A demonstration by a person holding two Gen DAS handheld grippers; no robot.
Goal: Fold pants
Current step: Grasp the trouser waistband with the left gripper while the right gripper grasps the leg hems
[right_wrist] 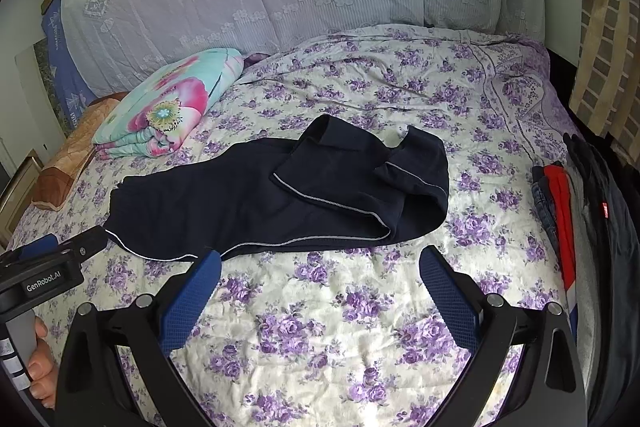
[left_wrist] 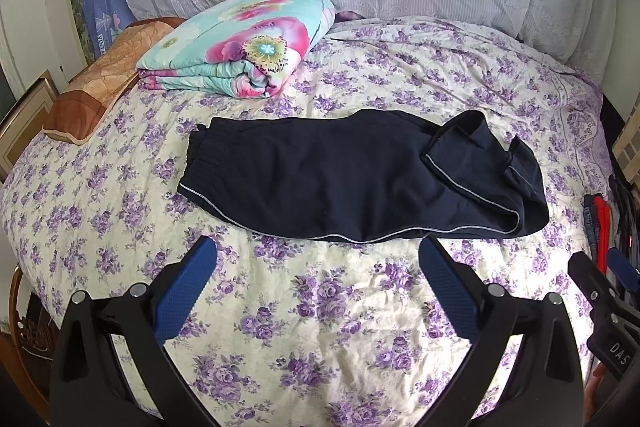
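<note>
Dark pants mid-bed, waistband left, leg ends doubled back on the right. Bare flowered bedspread along the near hem. Left gripper and right gripper spread wide, empty, just short of that hem. Clothes pile cut off by right frame edge.

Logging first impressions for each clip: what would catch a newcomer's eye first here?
The dark navy pants lie across the middle of the purple-flowered bedspread, leg ends already folded back at the right. Behind them to the left sits a folded quilt with big pink flowers. Both the left gripper and the right gripper hover open, short of the cloth.
</note>
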